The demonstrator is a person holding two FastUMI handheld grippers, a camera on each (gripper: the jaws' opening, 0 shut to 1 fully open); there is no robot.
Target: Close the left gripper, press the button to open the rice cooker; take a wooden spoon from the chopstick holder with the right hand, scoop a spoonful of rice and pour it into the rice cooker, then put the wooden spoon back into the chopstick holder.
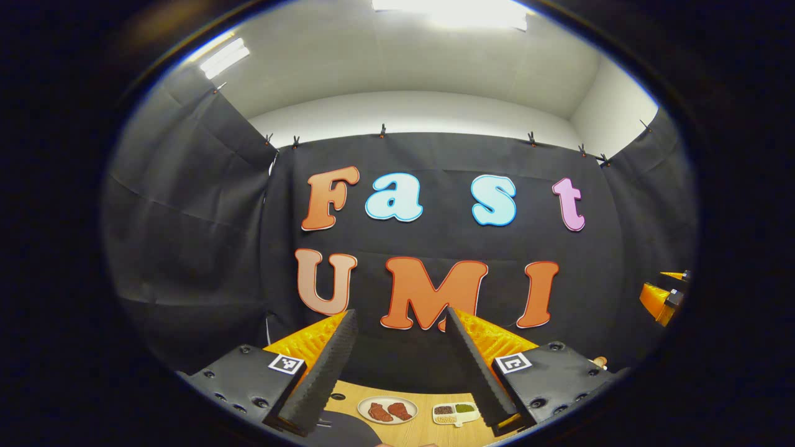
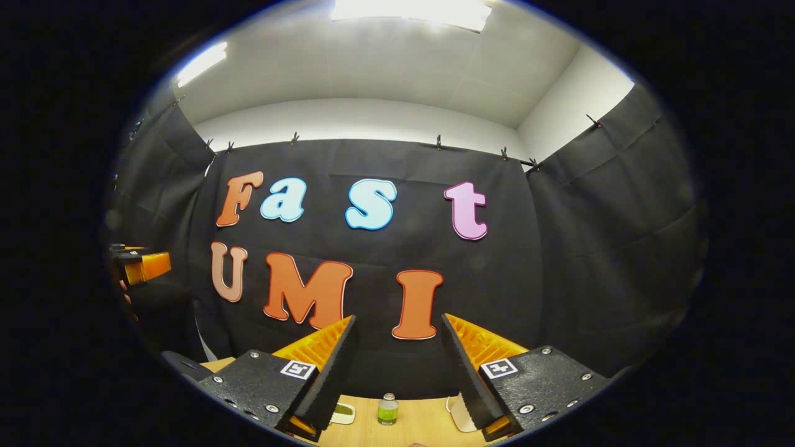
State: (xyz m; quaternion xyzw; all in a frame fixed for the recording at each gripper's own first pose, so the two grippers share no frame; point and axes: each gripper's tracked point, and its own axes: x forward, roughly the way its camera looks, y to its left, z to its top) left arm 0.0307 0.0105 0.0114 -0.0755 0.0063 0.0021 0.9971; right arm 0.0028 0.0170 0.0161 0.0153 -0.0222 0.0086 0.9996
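Left claw: spread wide, nothing between the fingers, raised well above the bench and aimed at the booth wall.
Right claw: likewise spread, empty, raised and level; seen too from the left gripper view as a small shape at the far right edge.
Likely reason for the pose: looks like a ready stance with both tools lifted before any reach, so nothing below gets knocked.
Bench: pale wood, a narrow strip under the fingers in both views.
Under the left claw: an oval plate with two reddish pieces, and just beside it a divided dish holding brown and green contents.
Dark rounded edge: at the bottom of the left gripper view, near the left finger; possibly the rice cooker, cannot tell.
Under the right claw: a small bottle with green contents standing upright between the fingers' lines, and a pale item on either side, too cropped to name.
Wooden spoon and chopstick holder: whereabouts cannot be told.
Task stage: judged at the very start; left claw not yet closed for the button press.
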